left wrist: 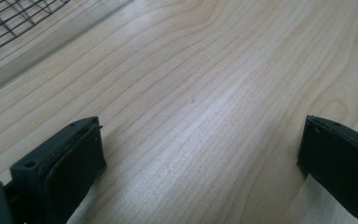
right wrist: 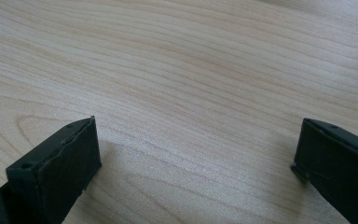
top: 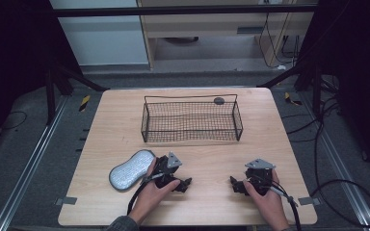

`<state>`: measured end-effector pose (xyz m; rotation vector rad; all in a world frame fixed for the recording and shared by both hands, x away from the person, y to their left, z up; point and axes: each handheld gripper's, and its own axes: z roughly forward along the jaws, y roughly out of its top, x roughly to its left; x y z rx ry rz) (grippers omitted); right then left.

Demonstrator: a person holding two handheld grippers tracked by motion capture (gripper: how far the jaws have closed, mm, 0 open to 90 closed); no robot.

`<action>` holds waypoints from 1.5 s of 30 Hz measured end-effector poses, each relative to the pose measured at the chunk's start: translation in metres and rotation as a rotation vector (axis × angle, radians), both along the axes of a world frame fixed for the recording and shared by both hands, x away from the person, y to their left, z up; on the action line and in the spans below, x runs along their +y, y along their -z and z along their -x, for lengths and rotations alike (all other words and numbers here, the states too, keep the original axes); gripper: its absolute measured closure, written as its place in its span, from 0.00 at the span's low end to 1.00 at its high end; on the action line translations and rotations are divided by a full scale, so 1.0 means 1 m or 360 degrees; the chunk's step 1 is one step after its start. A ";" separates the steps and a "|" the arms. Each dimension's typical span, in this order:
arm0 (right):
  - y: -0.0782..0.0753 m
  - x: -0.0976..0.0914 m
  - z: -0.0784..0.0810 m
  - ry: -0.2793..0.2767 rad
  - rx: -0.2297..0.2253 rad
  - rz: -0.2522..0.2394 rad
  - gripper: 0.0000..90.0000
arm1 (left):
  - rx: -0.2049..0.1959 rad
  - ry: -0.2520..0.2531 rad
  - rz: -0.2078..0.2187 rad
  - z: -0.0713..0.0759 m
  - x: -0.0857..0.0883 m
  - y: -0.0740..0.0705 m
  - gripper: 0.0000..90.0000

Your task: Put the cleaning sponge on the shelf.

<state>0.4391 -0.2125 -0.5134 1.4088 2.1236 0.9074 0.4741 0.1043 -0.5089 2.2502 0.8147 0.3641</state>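
A black wire basket (top: 191, 121) stands at the middle back of the wooden table (top: 207, 202); its mesh corner (left wrist: 9, 18) shows at the top left of the left gripper view. A grey, speckled oval pad (top: 131, 169) lies flat at the front left. Just right of the pad rests my left gripper (top: 184, 184), held by a hand, low over the wood. Its jaws stand open (left wrist: 200, 140) with bare table between them. My right gripper (top: 236, 185) sits at the front right, facing the left one, also open (right wrist: 198, 140) over bare wood.
A small dark round object (top: 218, 100) sits at the basket's far rim. Bare wood lies between the two grippers and between them and the basket. Black frame legs and cables stand on the floor around the table.
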 end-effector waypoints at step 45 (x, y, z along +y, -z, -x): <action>0.001 0.001 -0.004 -0.0016 -0.0012 0.0013 0.00 | 0.0094 -0.0133 -0.0508 0.001 0.115 -0.086 0.04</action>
